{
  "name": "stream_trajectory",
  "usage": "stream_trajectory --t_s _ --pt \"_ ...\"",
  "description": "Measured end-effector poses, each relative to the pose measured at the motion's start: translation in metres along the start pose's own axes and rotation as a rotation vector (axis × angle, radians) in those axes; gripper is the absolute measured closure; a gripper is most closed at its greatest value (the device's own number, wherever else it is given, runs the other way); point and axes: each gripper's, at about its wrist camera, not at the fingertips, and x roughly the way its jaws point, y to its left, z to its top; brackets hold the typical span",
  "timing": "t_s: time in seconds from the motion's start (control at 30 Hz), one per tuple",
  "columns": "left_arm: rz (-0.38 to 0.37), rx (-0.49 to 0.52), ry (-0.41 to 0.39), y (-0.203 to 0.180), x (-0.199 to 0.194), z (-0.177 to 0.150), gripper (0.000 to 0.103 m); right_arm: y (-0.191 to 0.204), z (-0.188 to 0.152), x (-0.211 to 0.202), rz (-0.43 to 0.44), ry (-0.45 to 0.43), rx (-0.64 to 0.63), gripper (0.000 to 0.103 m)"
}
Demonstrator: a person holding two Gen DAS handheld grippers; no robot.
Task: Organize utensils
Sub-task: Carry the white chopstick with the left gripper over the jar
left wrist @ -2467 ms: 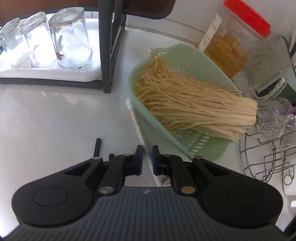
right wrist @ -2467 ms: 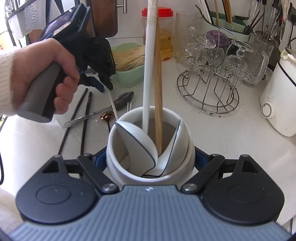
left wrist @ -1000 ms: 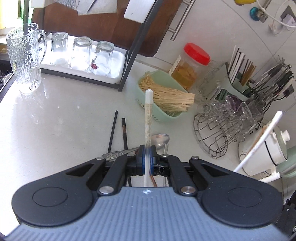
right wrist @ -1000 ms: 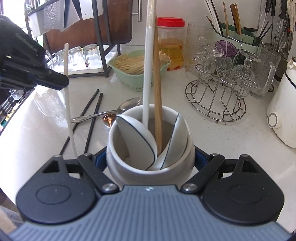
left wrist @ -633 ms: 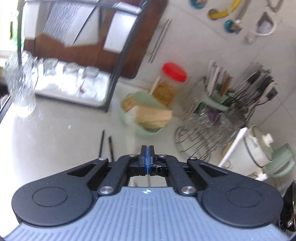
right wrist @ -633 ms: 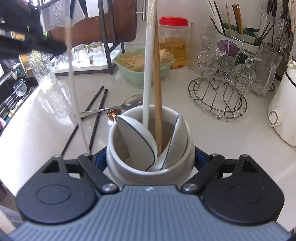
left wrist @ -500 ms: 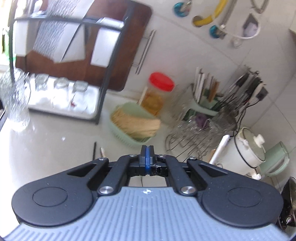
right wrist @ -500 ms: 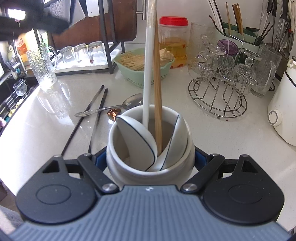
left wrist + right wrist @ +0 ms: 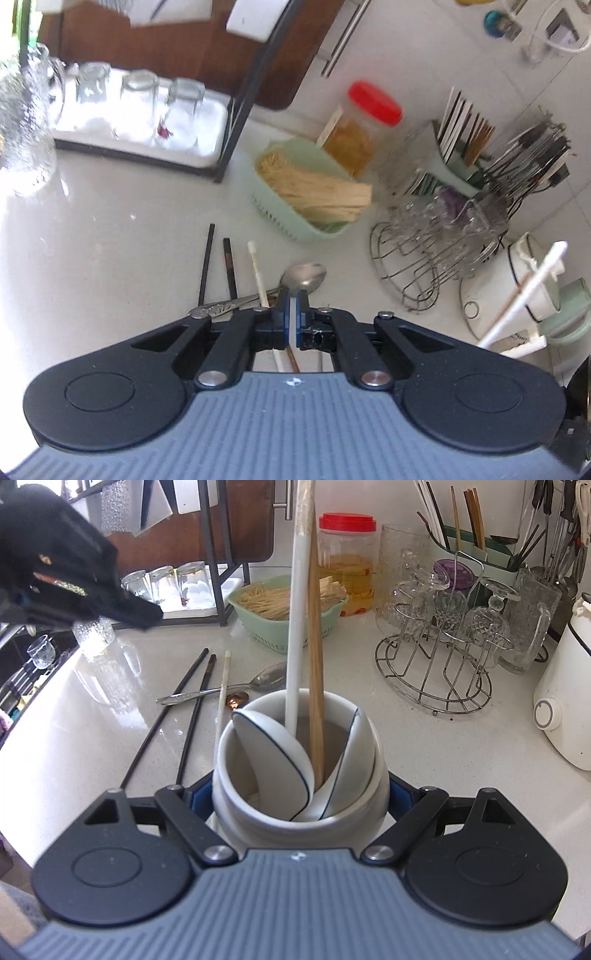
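My right gripper (image 9: 300, 796) is shut on a white ceramic utensil holder (image 9: 258, 819). The holder contains two white spoons, a white chopstick (image 9: 297, 609) and a wooden chopstick (image 9: 316, 646). My left gripper (image 9: 293, 306) hovers above the counter with its jaws shut and nothing held. In the right wrist view the left gripper (image 9: 146, 613) shows as a dark blur at the upper left. Below it lie two black chopsticks (image 9: 205, 266), a loose white chopstick (image 9: 257, 274), a metal spoon (image 9: 303, 275) and a small copper spoon (image 9: 238, 700).
A green basket of pale strands (image 9: 295, 221) and a red-lidded jar (image 9: 354, 136) stand behind the utensils. A wire rack of glasses (image 9: 439, 664) is to the right, and a white appliance (image 9: 565, 709) at the far right. Upturned glasses sit on a tray (image 9: 207, 147) under a black shelf frame.
One second ago my left gripper held the white chopstick upright. Now that chopstick lies on the counter beside the black ones and the left jaws are empty. The right gripper and holder are unmoved.
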Motion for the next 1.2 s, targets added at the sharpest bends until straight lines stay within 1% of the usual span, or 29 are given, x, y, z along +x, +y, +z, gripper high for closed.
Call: stream_trajectory --t_s 0.07,0.13,0.17,0.23,0.3,0.37,0.43,0.47,0.53,0.63,0.73,0.97,1.07,1.1,1.17,1.2 --pt "0.010 0.006 0.028 0.004 0.016 0.004 0.099 0.000 -0.001 -0.001 -0.006 -0.001 0.004 0.012" --pt "0.021 0.010 0.044 0.008 0.032 0.007 0.089 -0.001 -0.001 -0.001 -0.009 -0.003 0.007 0.012" --pt "0.031 0.014 0.046 0.009 0.040 0.008 0.086 -0.001 -0.001 -0.001 -0.008 -0.003 0.007 0.012" --pt "0.051 0.020 0.064 0.010 0.057 0.011 0.084 0.000 -0.001 -0.001 -0.008 -0.002 0.005 0.012" --pt "0.051 0.008 0.081 0.011 0.072 0.017 0.084 -0.001 0.000 -0.001 -0.007 0.001 0.002 0.012" --pt "0.066 0.000 0.087 0.012 0.082 0.023 0.078 -0.001 0.000 -0.001 -0.006 0.002 0.000 0.012" --pt "0.069 -0.011 0.097 0.014 0.092 0.029 0.067 -0.002 0.001 0.000 -0.007 0.003 0.000 0.012" --pt "0.074 -0.022 0.108 0.015 0.097 0.032 0.066 -0.002 0.002 0.001 -0.009 0.003 0.001 0.012" --pt "0.092 -0.050 0.130 0.018 0.106 0.037 0.066 -0.002 0.003 0.002 -0.015 0.003 0.007 0.012" --pt "0.086 -0.101 0.160 0.023 0.117 0.043 0.066 -0.002 0.003 0.002 -0.027 0.003 0.020 0.012" --pt "0.102 -0.119 0.174 0.025 0.127 0.047 0.066 -0.001 0.003 0.002 -0.034 0.003 0.028 0.012" --pt "0.146 -0.081 0.201 0.017 0.145 0.051 0.066 0.001 0.004 0.002 -0.050 0.004 0.043 0.012" --pt "0.183 -0.028 0.207 0.009 0.150 0.053 0.067 0.002 0.004 0.002 -0.056 0.004 0.049 0.012" --pt "0.199 -0.012 0.205 0.007 0.151 0.054 0.069 0.001 0.004 0.001 -0.057 0.005 0.051 0.012" --pt "0.201 -0.001 0.205 0.006 0.152 0.055 0.080 0.001 0.004 0.001 -0.058 0.004 0.054 0.012" --pt "0.195 0.006 0.203 0.006 0.153 0.055 0.090 0.001 0.004 0.001 -0.059 0.004 0.054 0.012"
